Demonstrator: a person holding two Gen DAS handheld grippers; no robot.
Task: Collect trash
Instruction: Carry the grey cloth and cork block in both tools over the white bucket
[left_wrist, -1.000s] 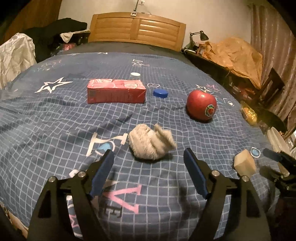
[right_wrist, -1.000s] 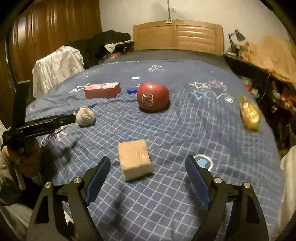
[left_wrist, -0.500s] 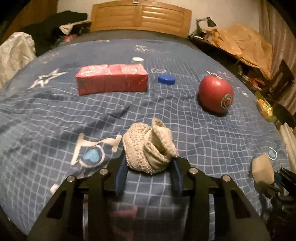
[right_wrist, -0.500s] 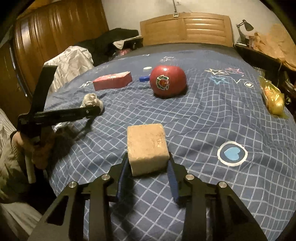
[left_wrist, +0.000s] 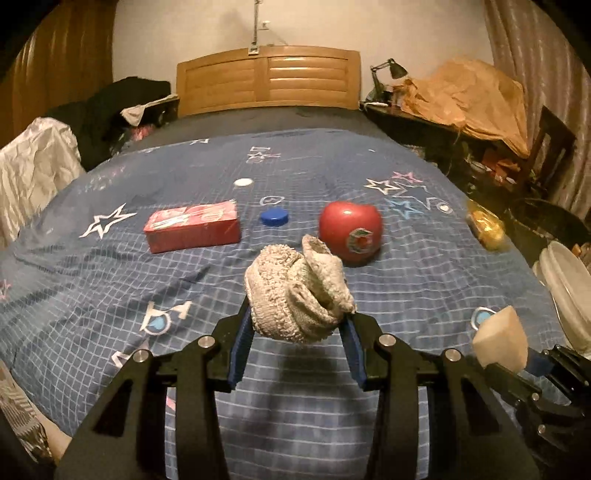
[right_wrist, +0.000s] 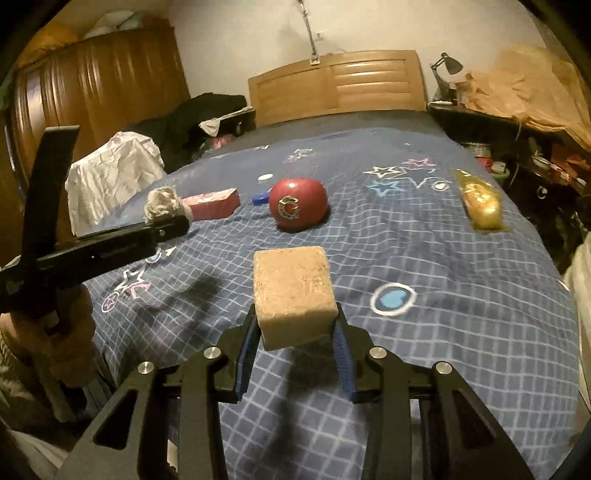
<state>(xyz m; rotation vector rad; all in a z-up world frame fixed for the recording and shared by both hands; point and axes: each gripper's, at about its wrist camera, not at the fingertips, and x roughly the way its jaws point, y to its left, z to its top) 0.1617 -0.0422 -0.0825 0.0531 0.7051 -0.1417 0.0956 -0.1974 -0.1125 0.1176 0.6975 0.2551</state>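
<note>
Left wrist view: on the blue checked bedspread (left_wrist: 110, 280) with stars, from left to right, lie a red rectangular carton (left_wrist: 192, 230), a small white cap (left_wrist: 243, 182), a blue plastic bottle cap (left_wrist: 274, 216), a red apple with a round sticker (left_wrist: 350, 232) and a yellow crinkled wrapper (left_wrist: 485, 225). In the middle, the left gripper (left_wrist: 295, 341) has its blue pads pressed on a balled-up grey knitted sock (left_wrist: 299, 293), lifted clear of the bedspread with its shadow below. At the far right the tan sponge block (left_wrist: 501, 345) shows from the side.

In the right wrist view, a person's hand (right_wrist: 55, 332) holds the left tool at the left edge. The right gripper (right_wrist: 295, 349), jaws narrow, clamps the sponge block (right_wrist: 293, 293) above the bedspread.
</note>
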